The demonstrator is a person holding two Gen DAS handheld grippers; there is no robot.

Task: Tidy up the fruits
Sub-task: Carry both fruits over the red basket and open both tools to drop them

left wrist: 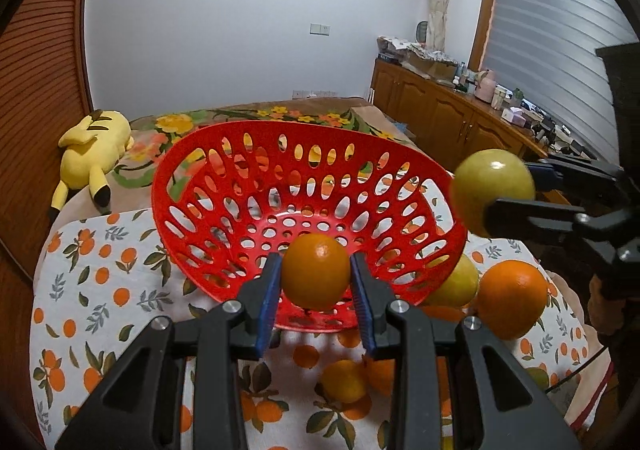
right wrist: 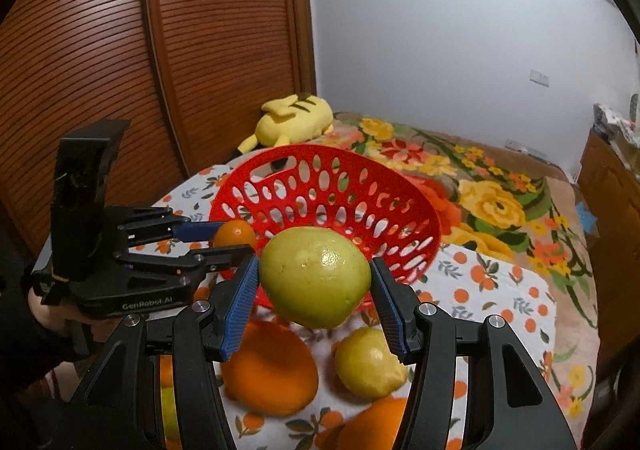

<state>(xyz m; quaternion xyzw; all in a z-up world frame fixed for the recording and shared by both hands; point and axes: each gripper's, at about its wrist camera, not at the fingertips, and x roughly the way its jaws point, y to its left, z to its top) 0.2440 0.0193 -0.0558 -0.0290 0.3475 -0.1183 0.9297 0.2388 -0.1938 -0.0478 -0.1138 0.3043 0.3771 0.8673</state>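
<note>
A red perforated basket stands empty on the orange-print cloth; it also shows in the right wrist view. My left gripper is shut on a small orange, held over the basket's near rim. It shows in the right wrist view with the small orange. My right gripper is shut on a large green fruit, held above the cloth in front of the basket. In the left wrist view the green fruit hovers at the basket's right.
Loose fruit lies on the cloth: a big orange, a yellow lemon, another orange and small oranges. A yellow plush toy lies on the floral bedspread behind. A wooden cabinet stands at right.
</note>
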